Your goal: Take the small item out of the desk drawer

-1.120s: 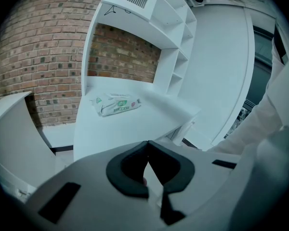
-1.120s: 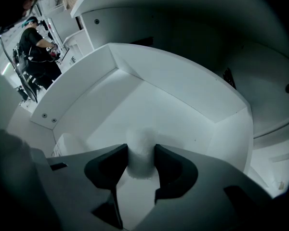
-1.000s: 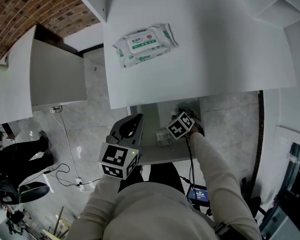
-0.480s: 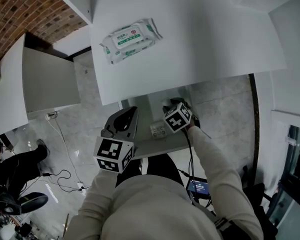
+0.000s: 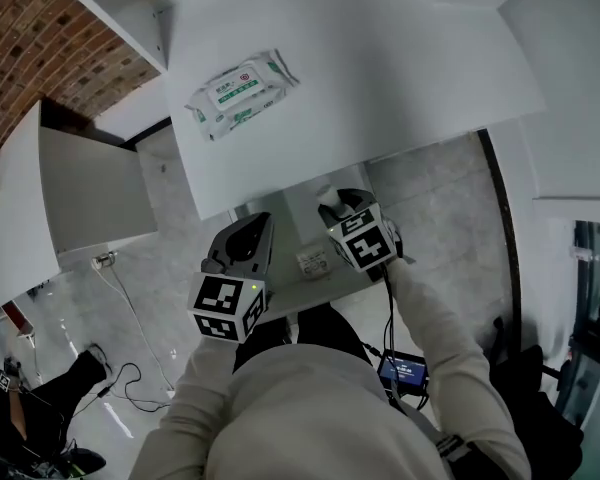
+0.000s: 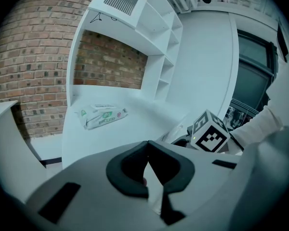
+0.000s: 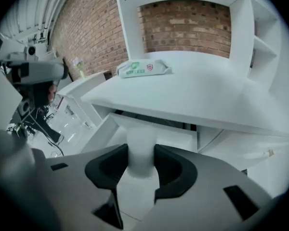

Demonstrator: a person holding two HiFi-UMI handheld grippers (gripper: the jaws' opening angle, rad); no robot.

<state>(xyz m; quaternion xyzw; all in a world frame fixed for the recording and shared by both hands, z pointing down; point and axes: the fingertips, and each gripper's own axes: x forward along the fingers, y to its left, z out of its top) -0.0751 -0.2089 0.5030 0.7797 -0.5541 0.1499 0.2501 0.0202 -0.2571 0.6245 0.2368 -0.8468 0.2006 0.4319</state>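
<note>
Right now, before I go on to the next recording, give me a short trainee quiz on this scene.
1. True or false: the right hand-held gripper is shut on a white cylinder.
2. What lies on the desk top? A) a pack of wet wipes B) a mug C) a keyboard
3. Fill in: the jaws of the left hand-held gripper are ____, with nothing between them.

Key: 1 true; 2 A; 3 shut.
</note>
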